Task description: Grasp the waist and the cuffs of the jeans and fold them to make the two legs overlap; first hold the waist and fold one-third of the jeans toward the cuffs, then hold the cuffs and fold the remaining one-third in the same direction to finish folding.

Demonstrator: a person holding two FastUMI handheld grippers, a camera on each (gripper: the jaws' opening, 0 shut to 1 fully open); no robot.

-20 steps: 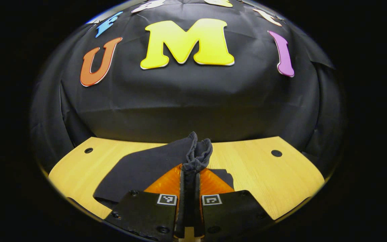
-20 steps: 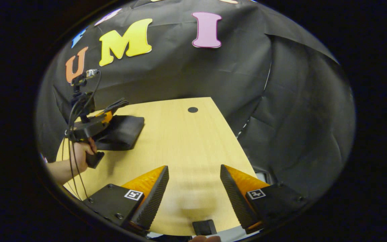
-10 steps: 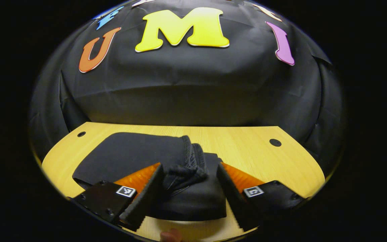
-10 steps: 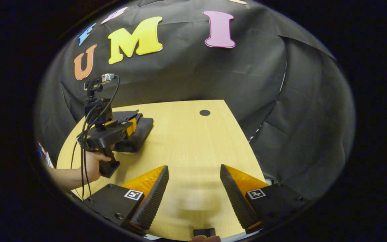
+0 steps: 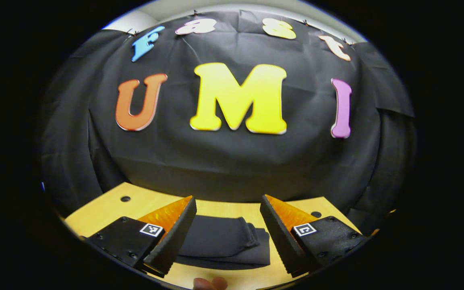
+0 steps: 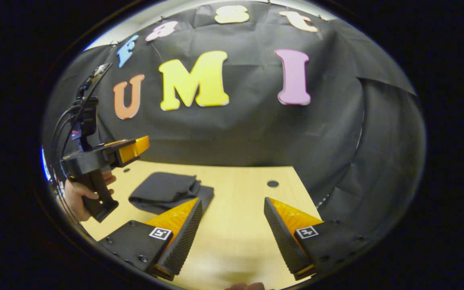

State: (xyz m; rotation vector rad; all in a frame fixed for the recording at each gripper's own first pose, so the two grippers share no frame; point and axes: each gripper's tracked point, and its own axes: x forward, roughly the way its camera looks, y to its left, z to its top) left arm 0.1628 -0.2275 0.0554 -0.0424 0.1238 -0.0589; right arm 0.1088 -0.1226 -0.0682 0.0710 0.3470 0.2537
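Left gripper view: the folded jeans were seen low in the frame on the table, long axis running left to right. The left gripper was held above them, spread and empty. The right gripper was likewise parted, nothing gripped.

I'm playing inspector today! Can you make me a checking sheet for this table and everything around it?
Surface: wooden table with small round holes, bare around the bundle.
Job's things: dark jeans folded into a compact bundle, lying flat on the table; also seen between the left gripper's fingers at, untouched.
Clutter: nothing seen.
Grippers: left gripper open, above the jeans; held in a hand, raised off the table. Right gripper open, holding nothing.
Cables: black cables loop off the back of the left gripper.
Surroundings: black cloth wall behind and beside the table.
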